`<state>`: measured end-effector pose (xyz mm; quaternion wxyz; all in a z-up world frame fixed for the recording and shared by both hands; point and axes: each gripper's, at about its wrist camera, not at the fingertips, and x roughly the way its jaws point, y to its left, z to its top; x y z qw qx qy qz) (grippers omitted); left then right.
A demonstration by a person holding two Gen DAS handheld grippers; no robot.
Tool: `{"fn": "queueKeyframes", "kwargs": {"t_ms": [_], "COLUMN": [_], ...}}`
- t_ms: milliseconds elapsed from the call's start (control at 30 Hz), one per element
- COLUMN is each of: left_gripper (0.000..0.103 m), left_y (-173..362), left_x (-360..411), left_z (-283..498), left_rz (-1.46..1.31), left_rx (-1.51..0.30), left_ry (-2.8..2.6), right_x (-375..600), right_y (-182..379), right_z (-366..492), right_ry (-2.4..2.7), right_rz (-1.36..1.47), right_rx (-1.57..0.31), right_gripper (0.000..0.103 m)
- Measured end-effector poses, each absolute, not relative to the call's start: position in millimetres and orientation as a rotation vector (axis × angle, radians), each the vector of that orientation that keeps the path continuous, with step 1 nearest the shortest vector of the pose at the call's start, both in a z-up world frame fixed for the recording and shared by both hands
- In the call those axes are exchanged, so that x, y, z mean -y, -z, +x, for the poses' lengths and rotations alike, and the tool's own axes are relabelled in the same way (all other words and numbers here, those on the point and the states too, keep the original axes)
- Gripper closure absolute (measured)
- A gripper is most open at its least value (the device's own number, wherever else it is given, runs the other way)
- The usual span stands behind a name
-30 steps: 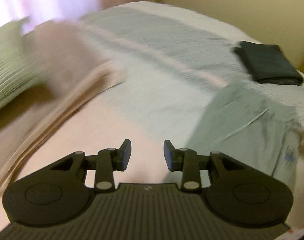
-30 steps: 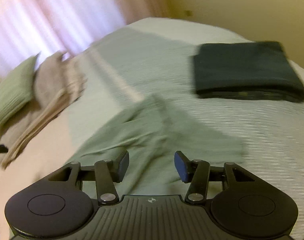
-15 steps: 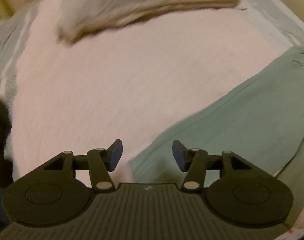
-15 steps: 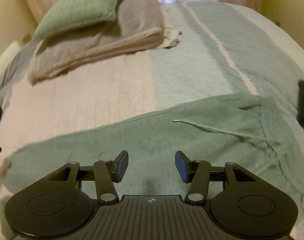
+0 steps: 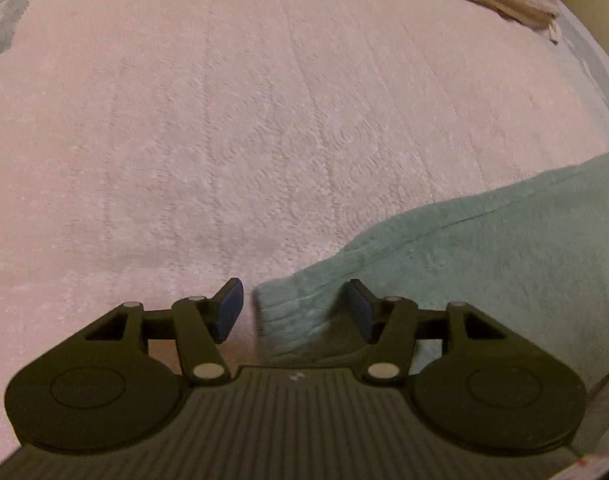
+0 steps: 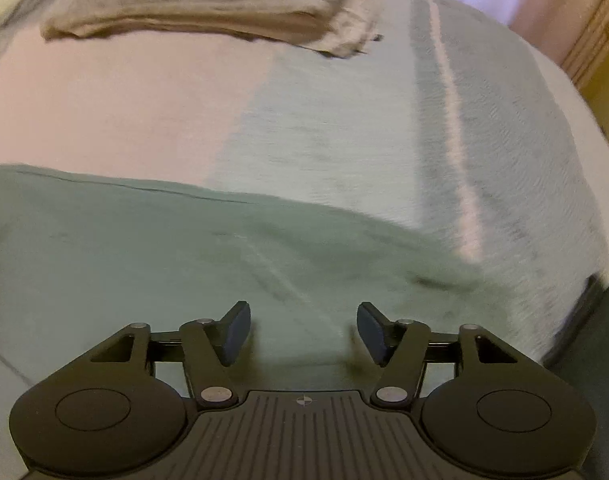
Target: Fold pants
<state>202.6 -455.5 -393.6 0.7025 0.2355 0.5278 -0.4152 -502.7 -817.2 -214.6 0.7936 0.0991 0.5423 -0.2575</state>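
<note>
The left gripper now points steeply down at the bed, close over the cuff end of the green pants. A second ago it looked across the bed toward a far wall and a dark folded stack; both are gone from its view. Its jaws stand released, having just been closing a little after a wider spread, and the cuff's edge lies beneath the gap between them, not pinched.

The right gripper has likewise tipped down and come nearer the cloth: the pants, earlier a crumpled patch ahead of it, now fill the lower half of its view, lying flat across the pink and pale-green bedspread. Its jaws have just been opening and stand released above the fabric, nothing gripped. The folded beige blanket now sits at the top of both views.
</note>
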Motion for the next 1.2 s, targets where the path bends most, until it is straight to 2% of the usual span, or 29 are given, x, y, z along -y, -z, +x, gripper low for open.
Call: {"fn": "queueKeyframes", "kwargs": {"t_ms": [133,167,467,500,567,600,633,667,833,900,1000,1067,1133,1200], "left_gripper": [0.075,0.077,0.077,0.078,0.078,0.078,0.078,0.078,0.078,0.078,0.078,0.077,0.076,0.076], "left_y": [384,378,338,335,331,329,325,320,277,262,259,274,297,315], "left_x": [462,462,458,459,462,467,467,474,490,502,522,539,548,550], "left_z": [187,185,155,151,147,150,149,156,168,174,190,203,212,215], "left_rz": [0.586,0.587,0.605,0.613,0.623,0.628,0.602,0.596,0.562,0.563,0.552,0.551,0.558,0.597], "left_rx": [-1.129,-1.112,-0.993,-0.991,-0.992,-0.991,-0.998,-0.999,-0.929,-0.889,-0.844,-0.867,-0.921,-0.940], "left_ry": [0.871,0.853,0.708,0.693,0.672,0.664,0.618,0.613,0.622,0.636,0.629,0.617,0.597,0.577], "right_x": [887,902,992,997,1004,1006,1005,1004,1028,1036,1041,1038,1032,1025], "right_y": [219,221,280,286,286,280,270,258,214,215,238,256,260,254], "right_z": [-527,-532,-540,-540,-543,-544,-546,-549,-549,-538,-524,-522,-528,-536], "right_ry": [0.562,0.564,0.337,0.316,0.322,0.329,0.330,0.330,0.392,0.452,0.508,0.568,0.662,0.722], "right_rz": [0.122,0.114,0.090,0.107,0.164,0.172,0.163,0.165,0.147,0.167,0.177,0.169,0.194,0.229], "right_rx": [-1.214,-1.222,-1.313,-1.336,-1.351,-1.342,-1.319,-1.282,-1.163,-1.128,-1.135,-1.151,-1.100,-1.064], "right_gripper": [0.042,0.040,0.039,0.042,0.059,0.062,0.071,0.076,0.078,0.078,0.070,0.055,0.049,0.049]}}
